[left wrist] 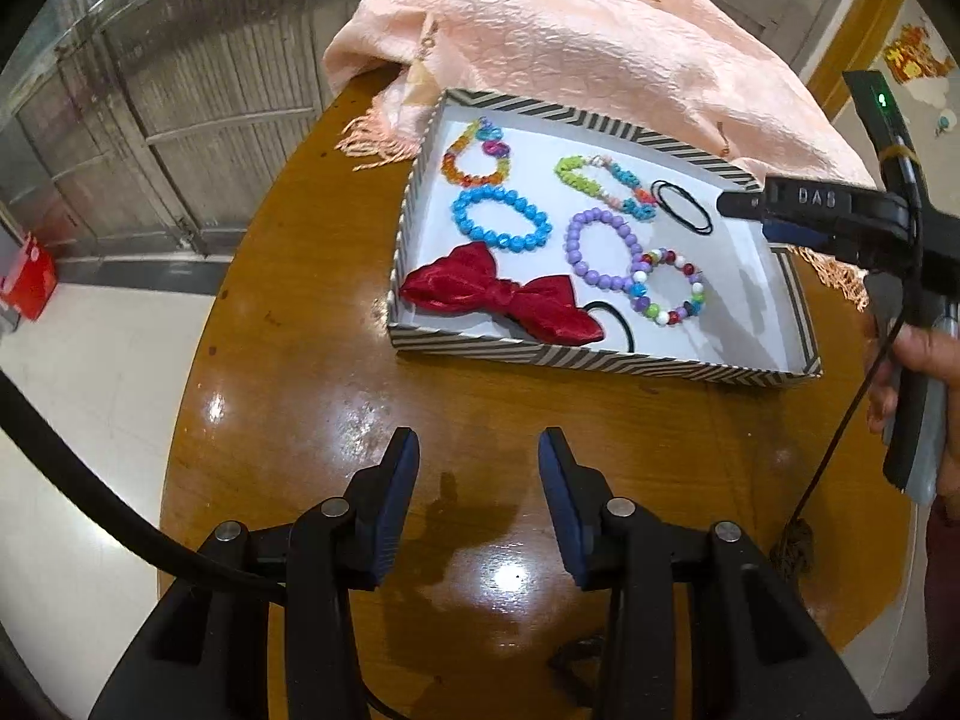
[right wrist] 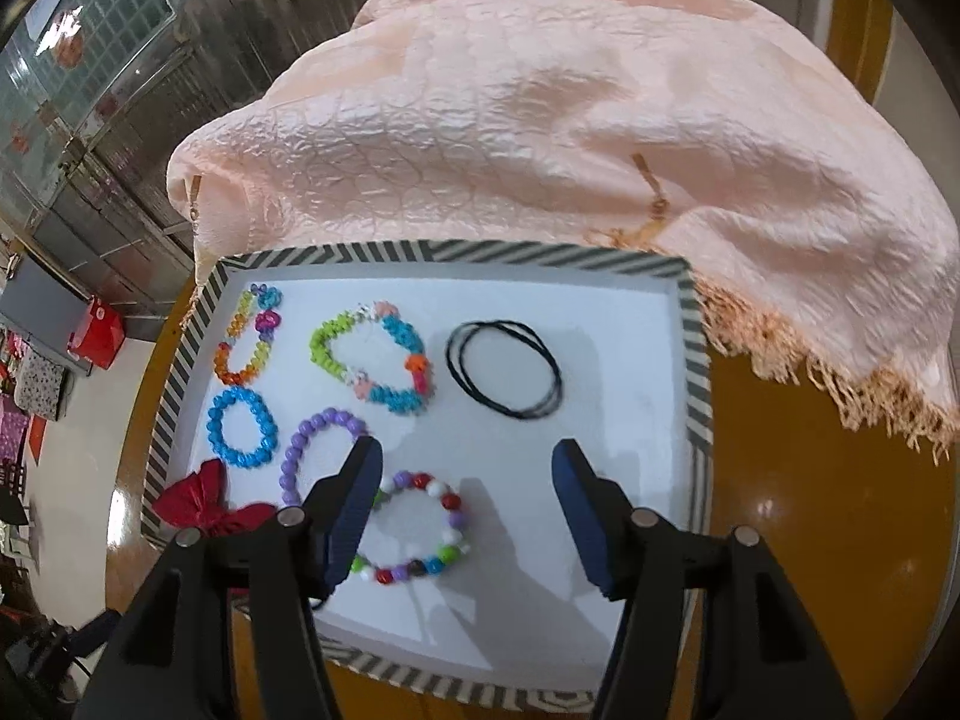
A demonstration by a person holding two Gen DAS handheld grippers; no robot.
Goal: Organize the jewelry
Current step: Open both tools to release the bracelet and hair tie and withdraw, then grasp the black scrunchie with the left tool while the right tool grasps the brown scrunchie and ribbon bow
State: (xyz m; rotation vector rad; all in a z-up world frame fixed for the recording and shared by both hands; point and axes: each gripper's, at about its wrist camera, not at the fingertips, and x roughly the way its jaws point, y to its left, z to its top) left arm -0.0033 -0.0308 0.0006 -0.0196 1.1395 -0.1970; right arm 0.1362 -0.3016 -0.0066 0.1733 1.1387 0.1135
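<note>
Behind striped tray [right wrist: 696,360], peach shawl [right wrist: 540,120], right gripper [right wrist: 468,462] spread above bracelets

Overhead light throws white glare spots on my glossy wooden table [left wrist: 288,396] and soft shadows of my gripper fingers onto the white floor of the tray [right wrist: 630,360]. Both fisheye views bend straight lines and go black at the corners. Focus stays fairly sharp mid-frame, softening toward the rim.

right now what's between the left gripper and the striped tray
Only bare glossy wooden table lies between the left gripper and the striped tray, as the left wrist view shows.
</note>
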